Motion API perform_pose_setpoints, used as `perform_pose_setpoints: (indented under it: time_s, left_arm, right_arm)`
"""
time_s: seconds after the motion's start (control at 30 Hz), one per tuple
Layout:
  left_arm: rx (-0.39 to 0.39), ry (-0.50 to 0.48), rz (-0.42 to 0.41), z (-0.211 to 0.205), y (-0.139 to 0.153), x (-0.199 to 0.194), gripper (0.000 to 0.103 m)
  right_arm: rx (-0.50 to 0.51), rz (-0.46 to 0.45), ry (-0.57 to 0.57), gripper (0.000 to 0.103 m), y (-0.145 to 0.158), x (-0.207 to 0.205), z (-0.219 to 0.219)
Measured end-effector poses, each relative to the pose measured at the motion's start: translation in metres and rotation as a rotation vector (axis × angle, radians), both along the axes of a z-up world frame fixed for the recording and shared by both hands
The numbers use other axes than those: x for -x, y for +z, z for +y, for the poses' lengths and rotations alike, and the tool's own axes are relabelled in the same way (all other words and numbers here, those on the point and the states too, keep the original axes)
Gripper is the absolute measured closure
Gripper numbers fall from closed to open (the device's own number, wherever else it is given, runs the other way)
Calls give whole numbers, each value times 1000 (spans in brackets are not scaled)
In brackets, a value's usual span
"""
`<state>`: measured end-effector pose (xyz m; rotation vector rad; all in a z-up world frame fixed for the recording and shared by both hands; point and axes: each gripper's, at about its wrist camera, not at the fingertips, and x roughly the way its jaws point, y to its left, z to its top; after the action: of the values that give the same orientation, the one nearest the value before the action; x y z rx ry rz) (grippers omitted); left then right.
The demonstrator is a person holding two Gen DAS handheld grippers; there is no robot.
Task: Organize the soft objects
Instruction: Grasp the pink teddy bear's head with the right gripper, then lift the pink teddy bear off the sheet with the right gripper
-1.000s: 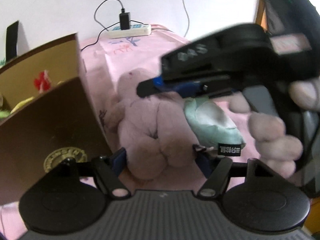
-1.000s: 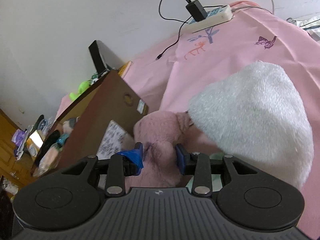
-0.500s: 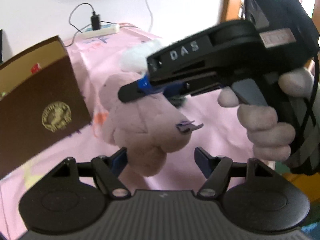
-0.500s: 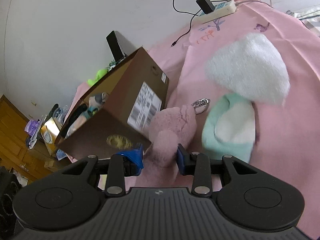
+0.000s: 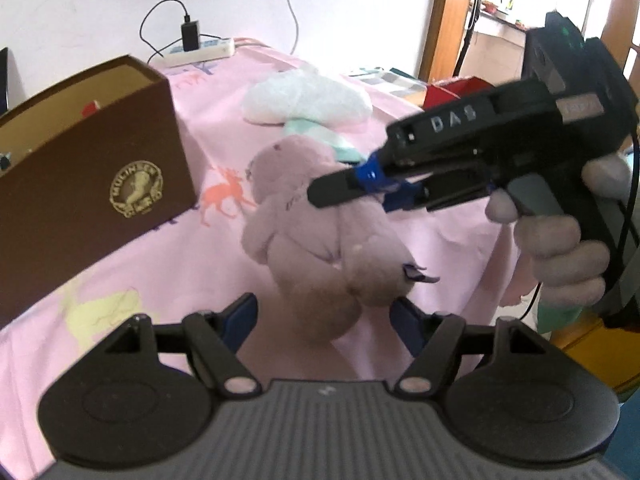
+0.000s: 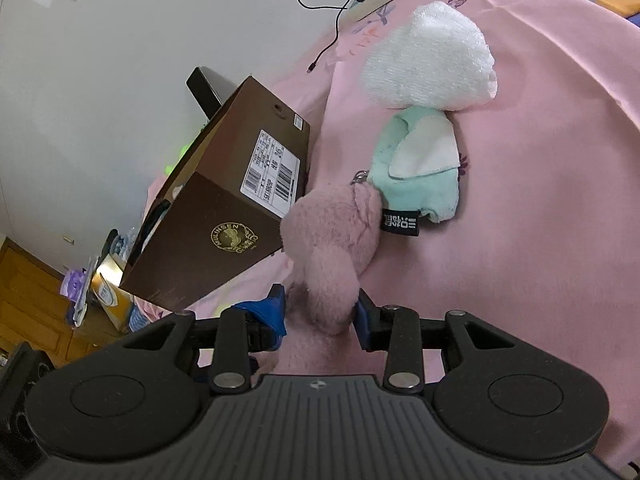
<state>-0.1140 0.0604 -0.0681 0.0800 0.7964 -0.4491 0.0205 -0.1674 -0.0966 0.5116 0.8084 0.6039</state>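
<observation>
Just right of the brown box (image 6: 224, 216), right gripper (image 6: 320, 316) jaws easing open, pads still pinching pink plush (image 6: 332, 248) lifted off the pink sheet (image 6: 520, 240). Left gripper (image 5: 324, 320) wide open under the plush, gripping nothing. Mint toy (image 6: 420, 168) and white plush (image 6: 432, 56) beyond box. Hand (image 5: 560, 252) wraps the right handle.

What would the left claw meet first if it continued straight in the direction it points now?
Most likely the pink plush toy, which hangs from the right claw directly ahead, between the left claw's open fingers. The pink cloth lies beyond; depth is unclear.
</observation>
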Motion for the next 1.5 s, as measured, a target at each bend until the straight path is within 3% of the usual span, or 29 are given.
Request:
perform_pose_setpoints:
  time_s: [0.17, 0.3, 0.47, 0.6, 0.73, 0.93, 1.07, 1.27, 1.5]
  left_arm:
    - [33, -56, -16, -4, 5, -7, 30]
    - [111, -125, -10, -3, 13, -1, 30]
    - [97, -55, -12, 7, 11, -8, 28]
    - [198, -52, 49, 14, 9, -29, 25]
    - [255, -103, 22, 5, 17, -31, 25]
    - [226, -29, 12, 11, 15, -44, 25]
    - [262, 13, 94, 20, -2, -68, 22]
    - [228, 32, 48, 8, -6, -71, 20]
    - [275, 32, 37, 9, 5, -60, 27]
  right_arm:
    - [11, -15, 15, 82, 0, -3, 8]
    - [4, -6, 19, 82, -2, -5, 5]
    - [-10, 1, 19, 81, -5, -4, 3]
    - [1, -9, 5, 81, -4, -2, 6]
    - [20, -8, 9, 81, -1, -4, 9]
    - [30, -16, 9, 81, 0, -3, 15]
    - [24, -11, -1, 81, -1, -3, 15]
    - [36, -32, -2, 84, 2, 0, 18]
    - [38, -76, 3, 85, 16, 12, 19]
